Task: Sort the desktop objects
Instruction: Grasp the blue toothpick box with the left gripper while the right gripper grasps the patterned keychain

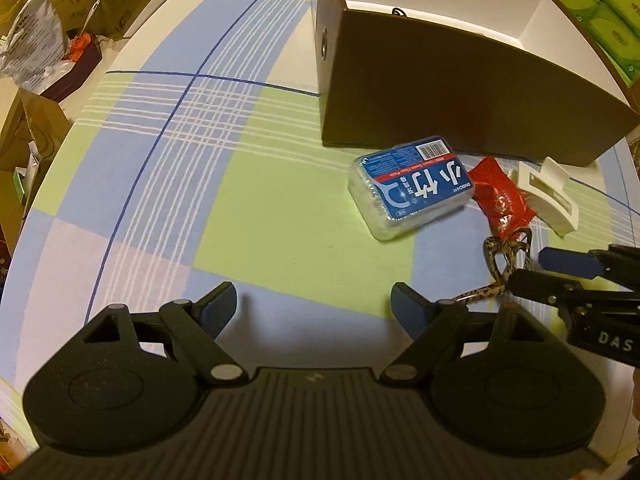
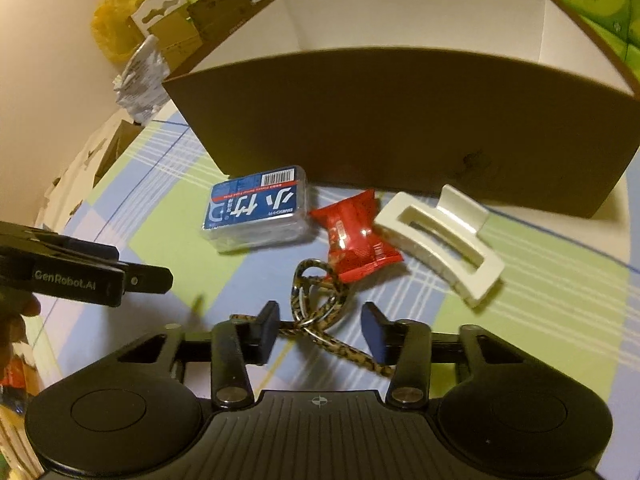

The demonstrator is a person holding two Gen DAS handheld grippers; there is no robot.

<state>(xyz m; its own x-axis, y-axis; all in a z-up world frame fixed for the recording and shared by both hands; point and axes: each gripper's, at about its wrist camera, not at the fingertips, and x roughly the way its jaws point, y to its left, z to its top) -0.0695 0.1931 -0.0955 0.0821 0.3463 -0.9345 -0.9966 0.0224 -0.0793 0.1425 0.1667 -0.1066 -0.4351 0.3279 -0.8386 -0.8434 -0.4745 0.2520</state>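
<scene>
A leopard-print lanyard with a key ring (image 2: 316, 292) lies on the plaid tablecloth, and my right gripper (image 2: 320, 328) straddles it. The jaws stand narrow, with a small gap still showing beside the ring. Beyond it lie a blue-labelled clear floss box (image 2: 258, 208), a red candy wrapper (image 2: 356, 236) and a white hair claw clip (image 2: 440, 236), all in front of a brown open box (image 2: 400, 120) with a white inside. My left gripper (image 1: 314, 300) hangs open over bare cloth, below and left of the floss box (image 1: 412, 188), holding nothing. The right gripper (image 1: 524, 272) shows at that view's right edge.
Green tissue packs (image 1: 600, 0) are stacked behind the brown box (image 1: 460, 92). Cardboard boxes and bags (image 1: 40, 140) crowd the floor past the table's left edge. A yellow bag (image 2: 116, 20) sits far left. Bare plaid cloth (image 1: 200, 160) stretches left of the objects.
</scene>
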